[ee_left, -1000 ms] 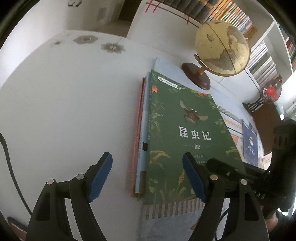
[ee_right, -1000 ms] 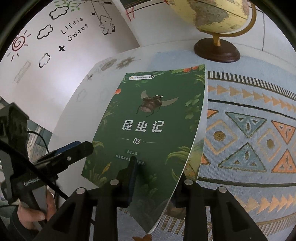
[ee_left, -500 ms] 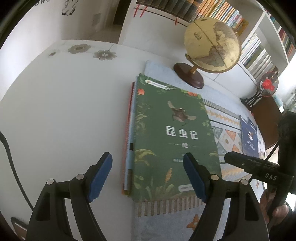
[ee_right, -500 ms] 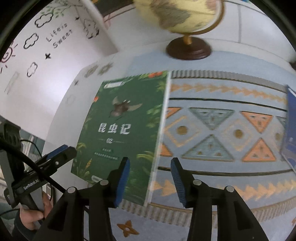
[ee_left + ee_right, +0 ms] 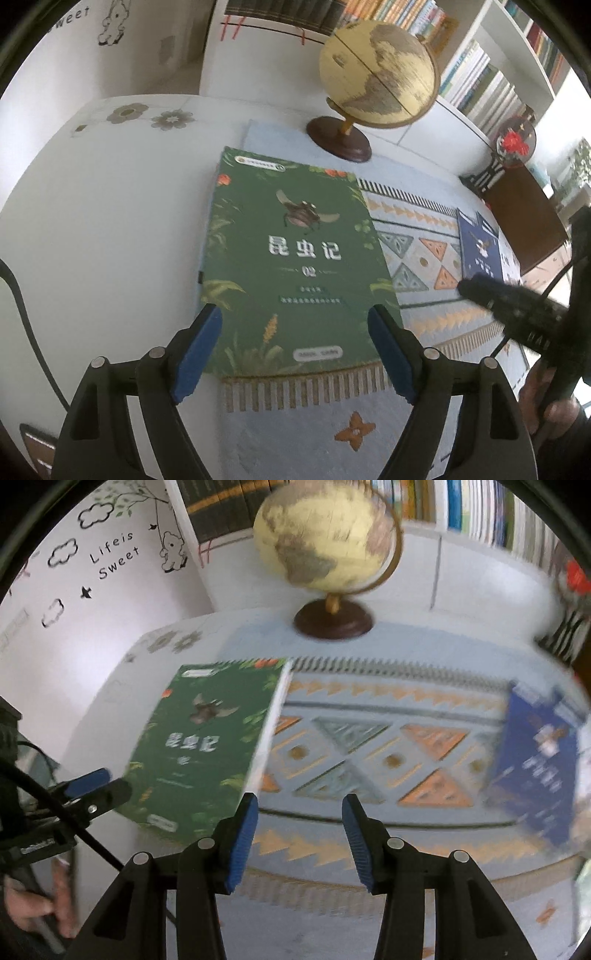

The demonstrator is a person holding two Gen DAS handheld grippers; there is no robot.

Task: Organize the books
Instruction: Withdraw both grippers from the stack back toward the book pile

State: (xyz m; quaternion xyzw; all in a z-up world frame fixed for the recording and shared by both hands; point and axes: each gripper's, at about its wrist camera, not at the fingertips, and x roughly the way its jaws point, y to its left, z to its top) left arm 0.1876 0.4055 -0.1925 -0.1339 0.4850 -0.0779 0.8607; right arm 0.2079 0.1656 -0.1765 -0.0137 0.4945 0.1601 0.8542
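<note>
Now green book [image 5: 291, 258] on mat [image 5: 417, 254]

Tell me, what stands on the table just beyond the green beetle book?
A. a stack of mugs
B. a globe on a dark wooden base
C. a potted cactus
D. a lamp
B: past the green book's far edge stands a yellowish globe on a dark round base.

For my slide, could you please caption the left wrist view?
Open left gripper above green book on patterned mat, beside globe.

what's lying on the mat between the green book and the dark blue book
No object: only bare patterned mat separates the green book from the dark blue book, clearest in the right wrist view.
</note>
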